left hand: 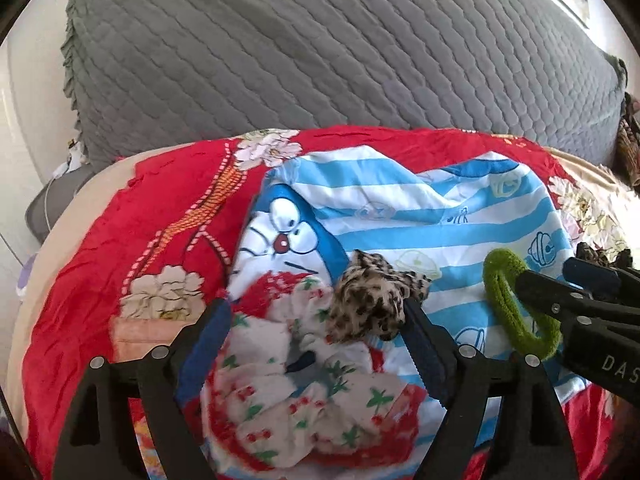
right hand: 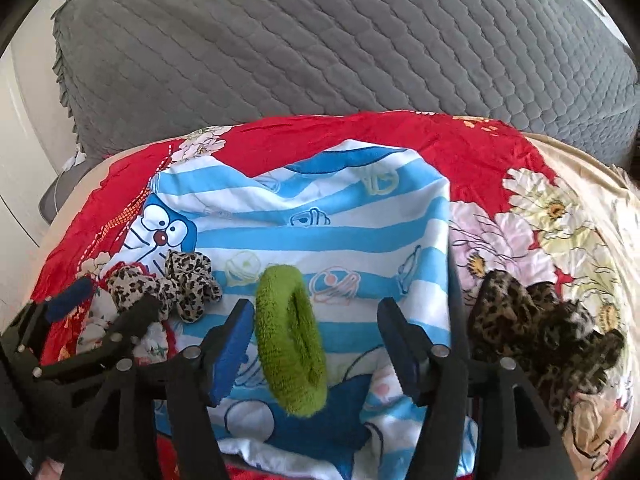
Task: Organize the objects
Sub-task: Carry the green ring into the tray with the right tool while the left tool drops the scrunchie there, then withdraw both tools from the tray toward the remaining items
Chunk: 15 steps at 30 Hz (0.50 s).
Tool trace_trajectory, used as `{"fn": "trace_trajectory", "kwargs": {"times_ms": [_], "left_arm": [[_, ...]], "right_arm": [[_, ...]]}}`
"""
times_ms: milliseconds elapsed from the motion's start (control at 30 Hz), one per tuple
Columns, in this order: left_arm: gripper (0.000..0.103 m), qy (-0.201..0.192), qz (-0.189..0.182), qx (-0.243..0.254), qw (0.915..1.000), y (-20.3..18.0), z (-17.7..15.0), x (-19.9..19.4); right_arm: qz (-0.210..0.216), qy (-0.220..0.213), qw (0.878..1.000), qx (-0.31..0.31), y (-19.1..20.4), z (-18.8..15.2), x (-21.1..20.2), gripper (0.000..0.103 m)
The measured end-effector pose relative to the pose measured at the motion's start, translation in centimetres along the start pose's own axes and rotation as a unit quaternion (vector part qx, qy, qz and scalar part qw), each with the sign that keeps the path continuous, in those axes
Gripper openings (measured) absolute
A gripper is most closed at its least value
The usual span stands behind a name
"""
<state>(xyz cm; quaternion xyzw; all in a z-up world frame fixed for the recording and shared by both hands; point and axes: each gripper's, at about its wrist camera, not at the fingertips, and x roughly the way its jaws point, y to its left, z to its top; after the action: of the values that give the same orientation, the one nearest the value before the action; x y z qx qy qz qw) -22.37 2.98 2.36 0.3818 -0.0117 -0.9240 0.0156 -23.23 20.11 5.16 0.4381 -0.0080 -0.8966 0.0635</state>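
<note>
A green hair tie (right hand: 290, 340) lies on a blue-and-white striped cartoon cloth (right hand: 320, 220), between the fingers of my open right gripper (right hand: 316, 330). A light leopard scrunchie (left hand: 372, 300) lies by the right finger of my open left gripper (left hand: 316, 324), which hovers over a white-and-red cherry-print scrunchie (left hand: 304, 392). The green hair tie (left hand: 516, 304) and the right gripper (left hand: 540, 288) also show in the left wrist view. The light scrunchie (right hand: 180, 284) and the left gripper (right hand: 108, 304) show in the right wrist view. A dark leopard scrunchie (right hand: 536, 328) lies to the right.
A red floral bedsheet (left hand: 100, 280) covers the bed. A large grey quilted cushion (left hand: 320, 48) stands behind it. A white wall (left hand: 24, 120) is at the far left.
</note>
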Motion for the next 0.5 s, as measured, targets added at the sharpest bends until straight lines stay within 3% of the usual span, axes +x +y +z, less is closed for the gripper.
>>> {"fn": "trace_trajectory", "kwargs": {"times_ms": [200,500], "left_arm": [[0.101,-0.018,-0.007,-0.009,0.9998,1.7,-1.5,-2.5],[0.102,-0.028,-0.018,0.004,0.9995,2.2,-4.3,-6.4]], "right_arm": [[0.003,-0.012,1.000,0.001,-0.1,-1.6,-1.7,0.074],[0.013,-0.008,1.000,-0.005,0.3,-4.5,-4.5,0.074]]}}
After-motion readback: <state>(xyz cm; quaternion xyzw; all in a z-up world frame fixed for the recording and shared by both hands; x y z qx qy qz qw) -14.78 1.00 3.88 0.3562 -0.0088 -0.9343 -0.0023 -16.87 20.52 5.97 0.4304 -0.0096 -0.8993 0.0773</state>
